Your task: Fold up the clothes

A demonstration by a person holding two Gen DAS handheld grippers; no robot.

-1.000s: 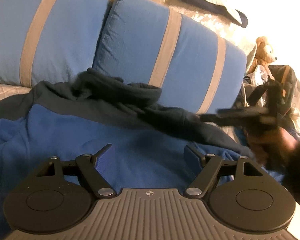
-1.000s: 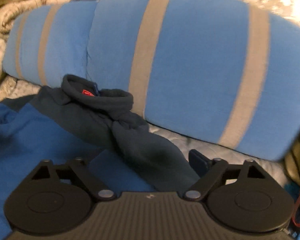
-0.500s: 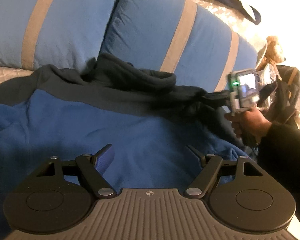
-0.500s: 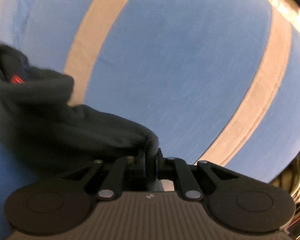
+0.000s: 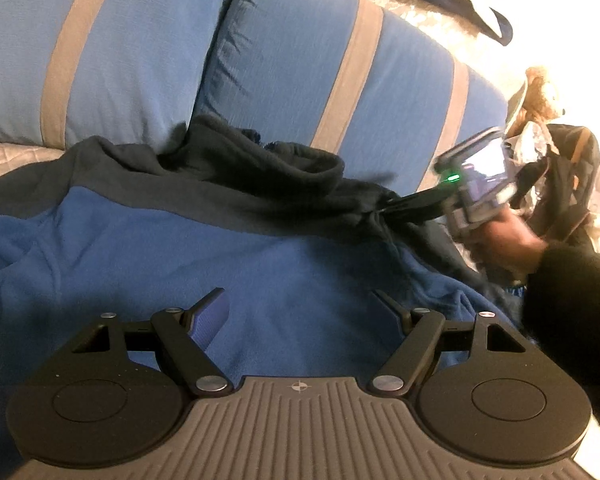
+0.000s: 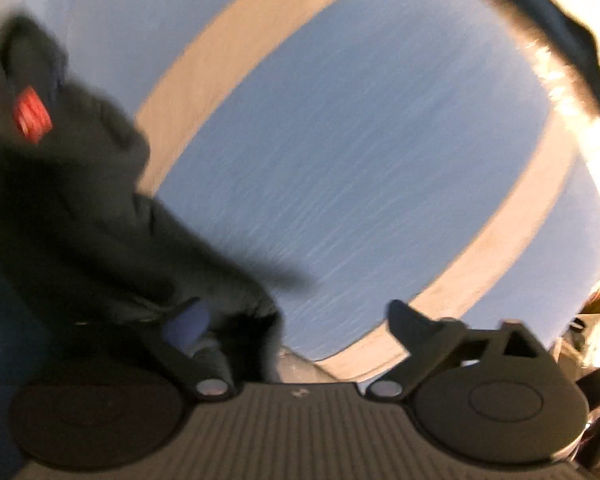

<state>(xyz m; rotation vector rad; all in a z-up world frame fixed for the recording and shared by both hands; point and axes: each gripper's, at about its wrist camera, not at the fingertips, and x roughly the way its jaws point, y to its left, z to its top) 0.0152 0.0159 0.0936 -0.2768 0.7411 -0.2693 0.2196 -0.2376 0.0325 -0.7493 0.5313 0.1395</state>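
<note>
Plenty of room between my left fingers (image 5: 388, 308), just flat blue fleece (image 5: 292, 280) under them. Ahead, the bunched dark collar (image 5: 260, 160) and striped pillows (image 5: 300, 60) block the way. Right fingers (image 6: 412, 320): pillow dead ahead, dark cloth crowding the left one.

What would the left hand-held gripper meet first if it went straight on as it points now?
Probably the blue fleece garment, spread directly ahead of the open left hand-held gripper; beyond lies its dark collar. Depth is unclear.
</note>
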